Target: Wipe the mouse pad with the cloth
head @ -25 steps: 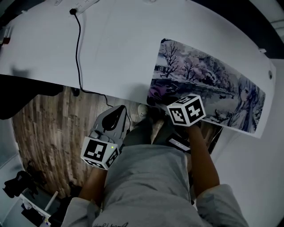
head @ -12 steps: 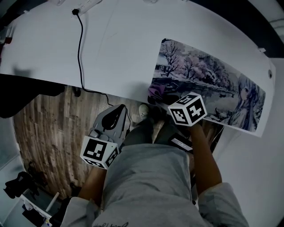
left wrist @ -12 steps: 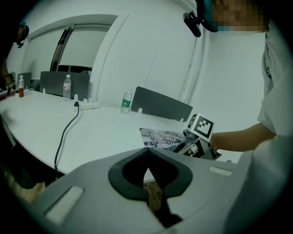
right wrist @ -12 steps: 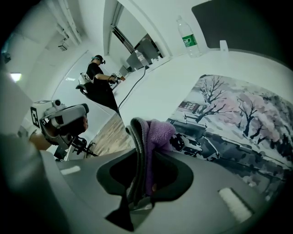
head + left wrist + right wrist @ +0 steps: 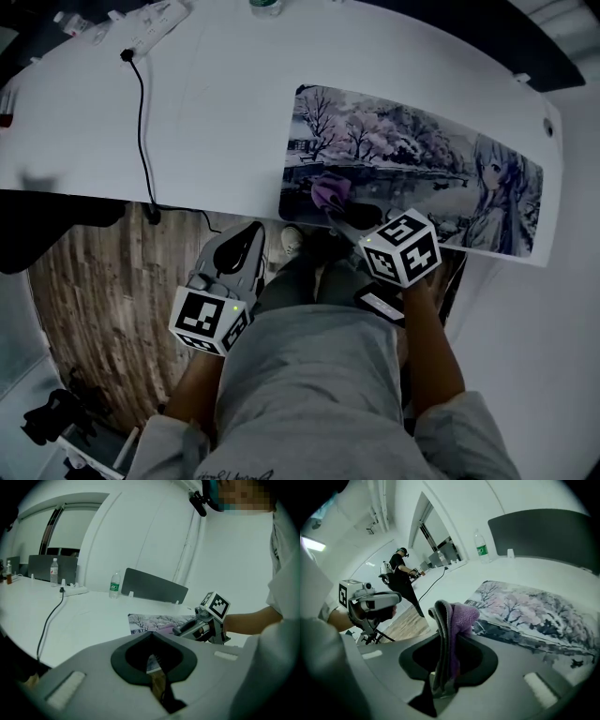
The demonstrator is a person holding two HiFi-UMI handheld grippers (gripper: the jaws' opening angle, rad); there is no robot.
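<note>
Near edge of mouse pad [image 5: 412, 159] hidden behind right gripper [image 5: 336, 211], bottle [image 5: 265, 7] cut by top edge, label unreadable

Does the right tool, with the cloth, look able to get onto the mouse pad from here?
Likely yes. The right tool, shut on the cloth, is at the near left corner of the pad, and nothing shows on the pad in its way.

Ahead of the left jaws a white tabletop [image 5: 93, 616] is seen, backed by a dark divider panel [image 5: 154, 587] and white wall [image 5: 140, 531]; wood-plank floor [image 5: 94, 281] is seen beneath them.
</note>
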